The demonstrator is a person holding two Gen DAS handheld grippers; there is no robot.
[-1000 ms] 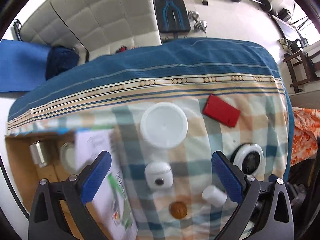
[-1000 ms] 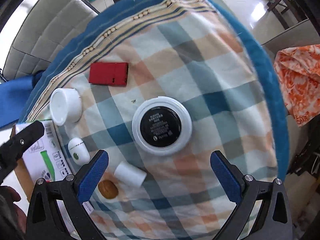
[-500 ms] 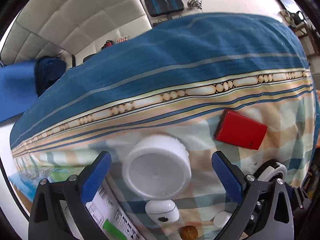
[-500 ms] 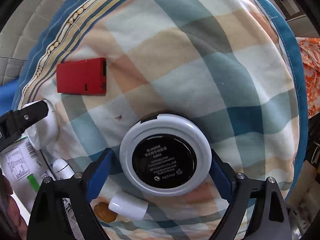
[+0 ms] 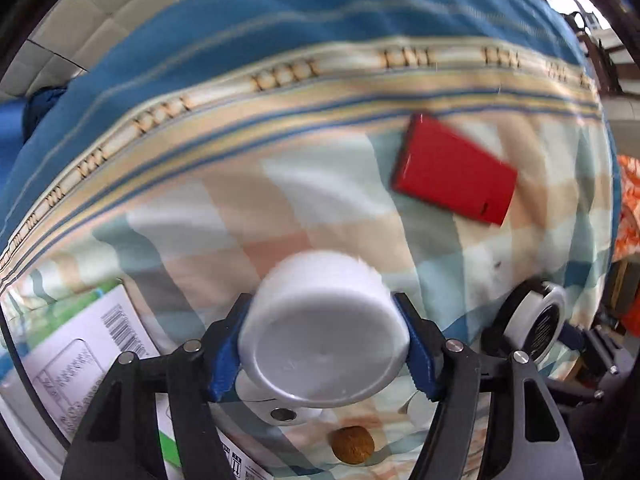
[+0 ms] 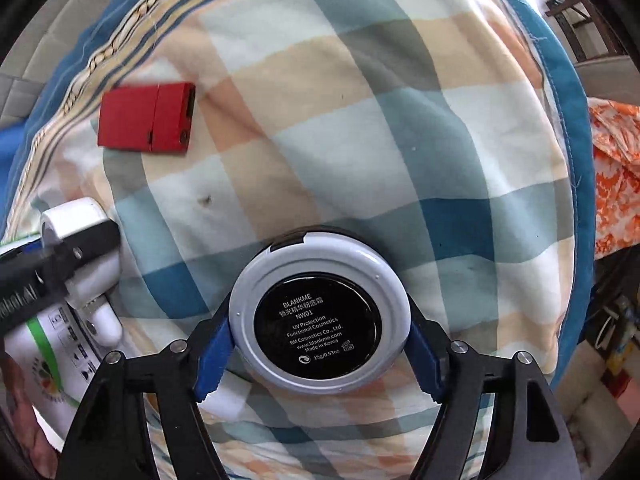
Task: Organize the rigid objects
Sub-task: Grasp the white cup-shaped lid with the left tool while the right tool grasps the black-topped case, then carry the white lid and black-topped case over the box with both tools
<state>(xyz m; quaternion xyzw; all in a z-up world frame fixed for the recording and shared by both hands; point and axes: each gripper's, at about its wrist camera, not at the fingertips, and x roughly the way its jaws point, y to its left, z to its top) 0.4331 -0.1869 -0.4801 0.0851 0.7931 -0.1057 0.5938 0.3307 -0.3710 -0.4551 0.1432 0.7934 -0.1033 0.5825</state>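
A white round jar (image 5: 324,332) sits between the blue pads of my left gripper (image 5: 324,346). Its jaws are closing, and both pads touch the jar's sides. In the right wrist view the same jar (image 6: 76,220) shows at the left edge under a black finger. A round white compact with a black label (image 6: 318,332) sits between the pads of my right gripper (image 6: 320,346). These jaws are closing too, with both pads against its rim. Both grippers point steeply down at the checked blanket (image 6: 360,120).
A flat red case (image 5: 452,172) lies farther back on the blanket. A white earbud case (image 5: 280,412), a small white cylinder (image 5: 418,408) and a brown nut (image 5: 352,446) lie below the jar. A printed white box (image 5: 80,360) is at the left, an orange cloth (image 6: 616,176) at the right.
Both grippers came down onto the blanket from open above it. The left jaws have closed around the white jar, the right jaws around the compact.
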